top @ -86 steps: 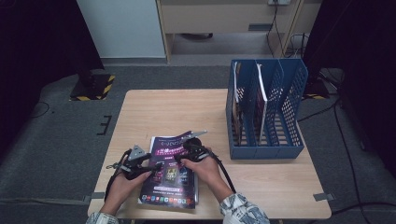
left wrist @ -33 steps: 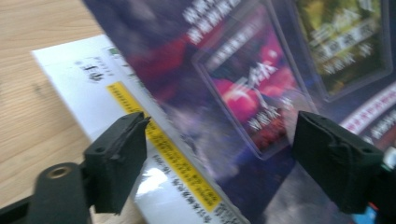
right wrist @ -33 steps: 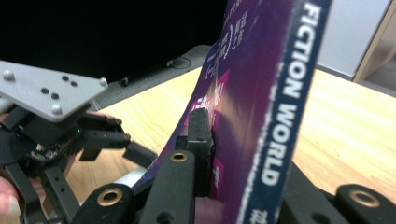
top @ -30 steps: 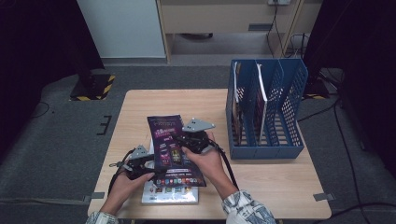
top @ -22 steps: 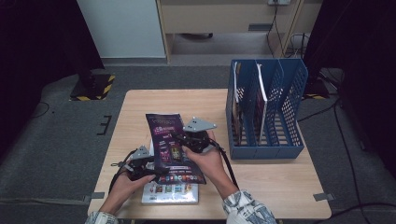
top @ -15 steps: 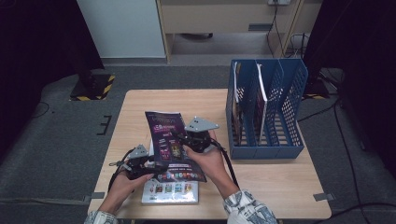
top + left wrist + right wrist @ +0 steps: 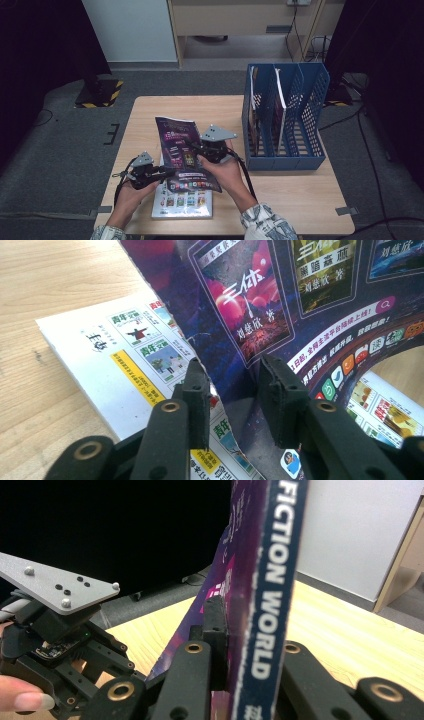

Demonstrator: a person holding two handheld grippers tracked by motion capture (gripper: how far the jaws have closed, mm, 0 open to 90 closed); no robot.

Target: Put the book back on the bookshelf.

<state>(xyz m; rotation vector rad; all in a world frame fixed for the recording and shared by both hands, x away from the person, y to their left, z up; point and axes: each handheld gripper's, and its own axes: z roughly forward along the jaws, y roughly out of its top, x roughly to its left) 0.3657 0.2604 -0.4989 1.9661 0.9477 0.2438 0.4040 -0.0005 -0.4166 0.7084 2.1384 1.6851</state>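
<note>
Magazine: purple-covered magazine [image 7: 184, 152] lifted off the worktop [image 7: 150, 107], tilted up between both hands, spine lettering "FICTION WORLD" facing the right gripper view [image 7: 272, 595].
Worktop: pale wood; carries a blue file rack [image 7: 285, 120] at the right, with thin publications standing in its slots.
Second magazine: white-covered magazine [image 7: 182, 202] lies flat under the lifted one, near the front edge.
Right gripper: right gripper [image 7: 216, 150] has its jaws clenched on the purple magazine's spine edge, bearing its weight.
Left gripper: left gripper [image 7: 165, 173] straddles the lower edge of the cover; its jaws have just been closing, the page [image 7: 240, 390] between them, yet a gap shows at the left pad, so not pinching.
Risk, cover: the limp cover curls; closing on one sheet alone may crease or tear it.
Risk, slip: held only at the spine, the magazine may sag or fan open and slide out.
Risk, rack: a drooping corner could catch the rack's wall.
</note>
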